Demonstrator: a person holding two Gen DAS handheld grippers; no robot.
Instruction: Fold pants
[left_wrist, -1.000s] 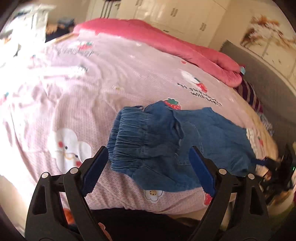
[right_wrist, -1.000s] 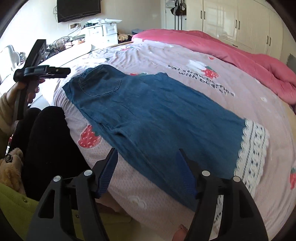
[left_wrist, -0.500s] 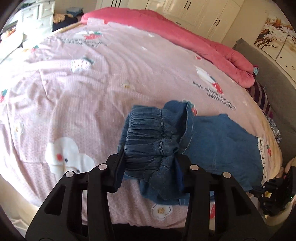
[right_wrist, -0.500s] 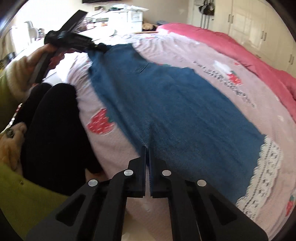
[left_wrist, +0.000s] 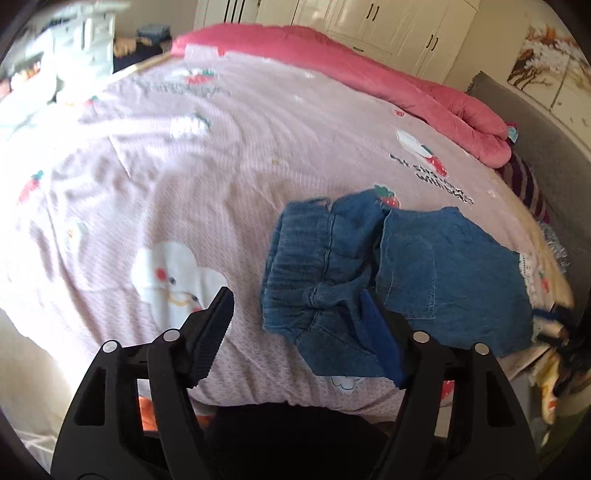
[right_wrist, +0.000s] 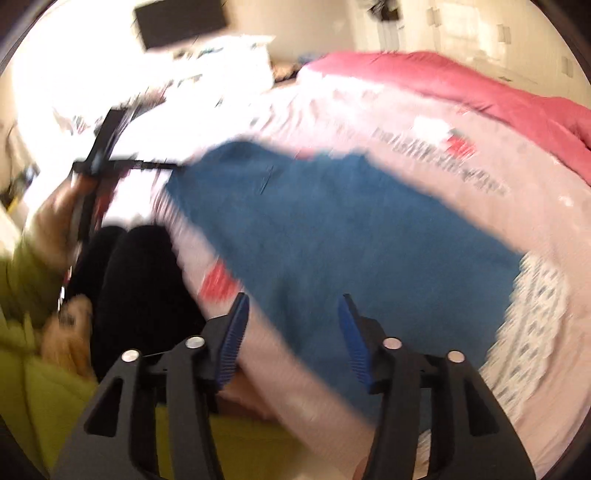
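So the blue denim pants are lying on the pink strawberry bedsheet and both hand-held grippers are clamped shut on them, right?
Not quite. The blue denim pants do lie on the pink strawberry bedsheet, but both wrist views show the left hand-held gripper and right hand-held gripper open, holding nothing.

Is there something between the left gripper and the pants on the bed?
Nothing visible. The left gripper is open, and the bunched waistband of the pants lies right at its fingers on the pink bedsheet, with no other object between them.

pink bed (left_wrist: 155, 177), denim pants (left_wrist: 406, 273), red duvet (left_wrist: 369, 77)
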